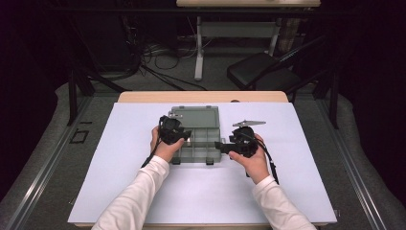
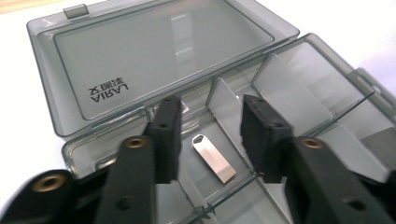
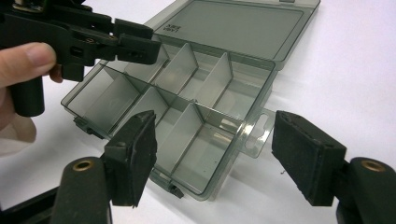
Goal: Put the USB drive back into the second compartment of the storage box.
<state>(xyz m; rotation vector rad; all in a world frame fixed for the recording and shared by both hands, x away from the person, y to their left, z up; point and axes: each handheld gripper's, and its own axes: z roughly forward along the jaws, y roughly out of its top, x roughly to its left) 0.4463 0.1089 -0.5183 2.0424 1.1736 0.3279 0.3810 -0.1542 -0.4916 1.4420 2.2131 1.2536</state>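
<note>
Small metal USB stick (image 2: 213, 157) lying flat in compartment of open grey organiser box (image 1: 201, 125), near surface's far-edge middle. Left hand-held gripper (image 2: 212, 135) parted, astride stick, nothing gripped. Right hand-held gripper (image 3: 215, 156) wide, empty. Stick judged light, rigid, slippery; best pinched across long edges.

High cam overhead — gripper cams close; shared: box (image 1: 198, 134).

Organiser box (image 1: 203, 143) at counter (image 1: 143, 191) centre, lid (image 1: 196, 116) lying open on far side. USB stick (image 2: 213, 157) in a left compartment, btwn left gripper (image 2: 211, 135) fingers.
</note>
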